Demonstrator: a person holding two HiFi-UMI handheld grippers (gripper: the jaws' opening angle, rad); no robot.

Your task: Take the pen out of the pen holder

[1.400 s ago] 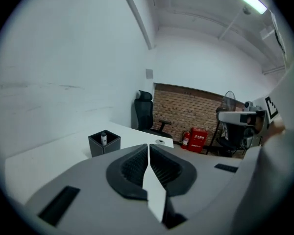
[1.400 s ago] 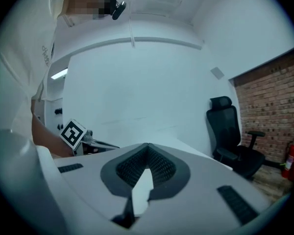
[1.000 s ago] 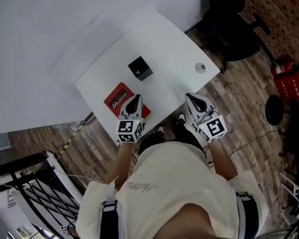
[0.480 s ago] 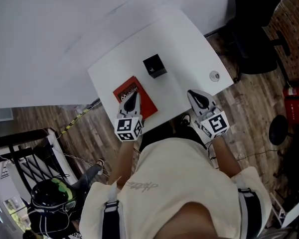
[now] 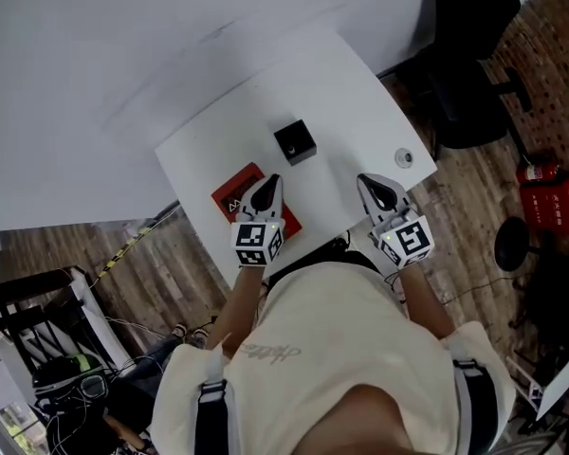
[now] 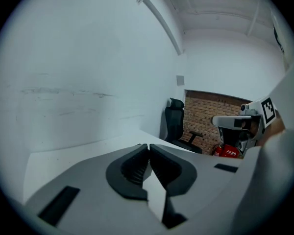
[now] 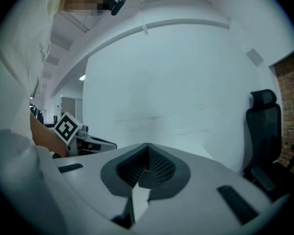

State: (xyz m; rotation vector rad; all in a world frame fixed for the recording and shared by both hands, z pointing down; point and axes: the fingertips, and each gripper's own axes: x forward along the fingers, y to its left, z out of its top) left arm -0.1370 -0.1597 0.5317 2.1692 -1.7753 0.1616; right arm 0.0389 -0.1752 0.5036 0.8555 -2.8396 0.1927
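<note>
On the white table [image 5: 360, 83], close to its middle, a small black pen holder [image 5: 295, 141] is seen. It is shaped like a box and is stood upright. A small pale spot is seen at its open top, but a pen cannot be made out for sure. A red book [image 5: 229, 193] is laid flat just near and left of the pen holder, and the two are not touching. A small round silver cap [image 5: 404, 157] is set in the table top at the right, close to the edge.

Two grippers are held over the near edge of the table by a person in a pale shirt [image 5: 332, 349]. The left gripper [image 5: 270, 184] is held over the right part of the red book. Its tip is pointed toward the pen holder, which is a little farther away. Its jaws are pressed together and nothing is held between them. The right gripper [image 5: 365, 180] is held over bare table to the right, well apart from the pen holder. Its jaws are closed tight too, and nothing is gripped by them. A cube with black and white squares is carried on each gripper.

Past the table, at the far right, a black chair [image 5: 469, 64] is parked on the wood floor [image 5: 455, 207]. A red fire extinguisher [image 5: 542, 180] is seen on the floor by a brick wall [image 6: 210, 114]
</note>
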